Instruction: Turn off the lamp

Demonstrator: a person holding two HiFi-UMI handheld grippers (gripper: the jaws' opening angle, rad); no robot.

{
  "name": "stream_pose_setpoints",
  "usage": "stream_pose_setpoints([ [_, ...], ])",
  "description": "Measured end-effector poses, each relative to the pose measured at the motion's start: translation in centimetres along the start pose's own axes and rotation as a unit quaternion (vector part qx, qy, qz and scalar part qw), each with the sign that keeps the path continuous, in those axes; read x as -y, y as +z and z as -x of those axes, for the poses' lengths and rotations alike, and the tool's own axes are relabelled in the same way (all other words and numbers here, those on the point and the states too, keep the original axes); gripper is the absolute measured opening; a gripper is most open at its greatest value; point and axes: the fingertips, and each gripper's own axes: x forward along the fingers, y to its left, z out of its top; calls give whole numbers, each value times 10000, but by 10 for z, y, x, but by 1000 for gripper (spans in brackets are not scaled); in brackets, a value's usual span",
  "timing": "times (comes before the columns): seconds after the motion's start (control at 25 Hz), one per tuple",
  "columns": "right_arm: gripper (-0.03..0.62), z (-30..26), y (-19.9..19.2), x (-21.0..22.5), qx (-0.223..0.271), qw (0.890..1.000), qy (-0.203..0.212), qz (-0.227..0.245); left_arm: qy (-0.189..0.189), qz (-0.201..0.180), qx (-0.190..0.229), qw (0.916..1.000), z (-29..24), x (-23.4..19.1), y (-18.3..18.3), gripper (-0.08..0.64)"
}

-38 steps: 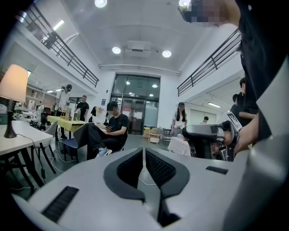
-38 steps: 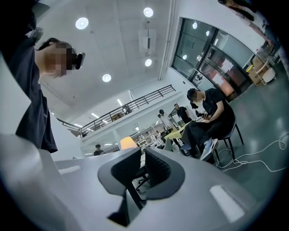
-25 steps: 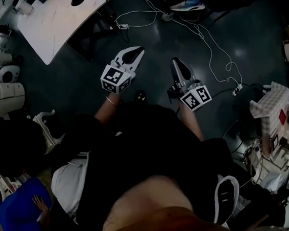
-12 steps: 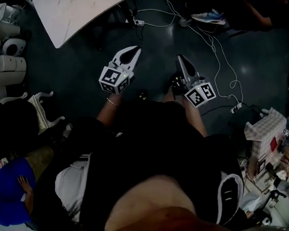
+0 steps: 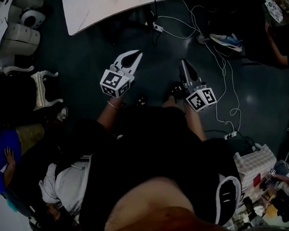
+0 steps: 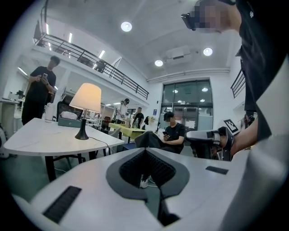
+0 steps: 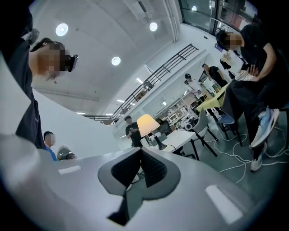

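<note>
The lamp (image 6: 86, 97) is lit, with a cream shade and a black base, and stands on a white table (image 6: 40, 140) some way ahead in the left gripper view. In the right gripper view the same lamp (image 7: 146, 124) glows further off on that table (image 7: 180, 137). In the head view only the table's corner (image 5: 107, 5) shows at the top; the lamp is out of frame. My left gripper (image 5: 137, 53) and right gripper (image 5: 182, 62) are held over the dark floor, both shut with nothing between them, far short of the table.
White cables (image 5: 221, 58) and a power strip (image 5: 157, 27) lie on the floor ahead. A standing person (image 6: 41, 90) is by the table and a seated person (image 6: 173, 133) is beyond it. A white chair (image 5: 38, 89) stands at the left.
In the head view the table has slid rightwards and the lamp has left the top edge. Both grippers stayed shut and kept side by side, drifting slightly.
</note>
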Motion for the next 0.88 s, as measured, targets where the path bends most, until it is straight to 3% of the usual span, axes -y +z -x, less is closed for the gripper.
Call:
stream_pose_setpoints([
  [0.36,0,-23,25,46,-168,9986,468,-157,708,67,-2,9975,-27,-7,4,8],
  [0.88,0,-22,80,144,-355,9976,574,-179,1049,105,-94,9944,-126,1,12,8],
])
